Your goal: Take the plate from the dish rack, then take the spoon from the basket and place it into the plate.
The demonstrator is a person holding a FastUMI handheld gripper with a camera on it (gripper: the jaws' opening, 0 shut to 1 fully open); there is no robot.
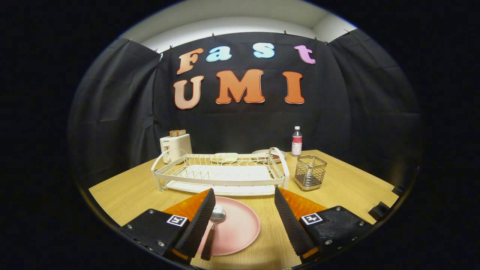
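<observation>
A pink plate point(236, 227) lies flat on the wooden table point(348, 187), between my fingers and in front of the white dish rack point(221, 174). A spoon point(213, 228) rests on the plate's left part, its bowl toward the rack and its dark handle reaching over the near rim beside my left finger point(198, 225). My gripper point(243, 221) is open, fingers wide apart above the plate and touching nothing. A wire basket point(309, 172) stands to the right of the rack.
A white toaster point(175, 147) stands behind the rack's left end, and a bottle point(296, 141) stands at the back right. Small dishes point(268, 153) sit behind the rack. Bare table lies to the right of the plate and basket.
</observation>
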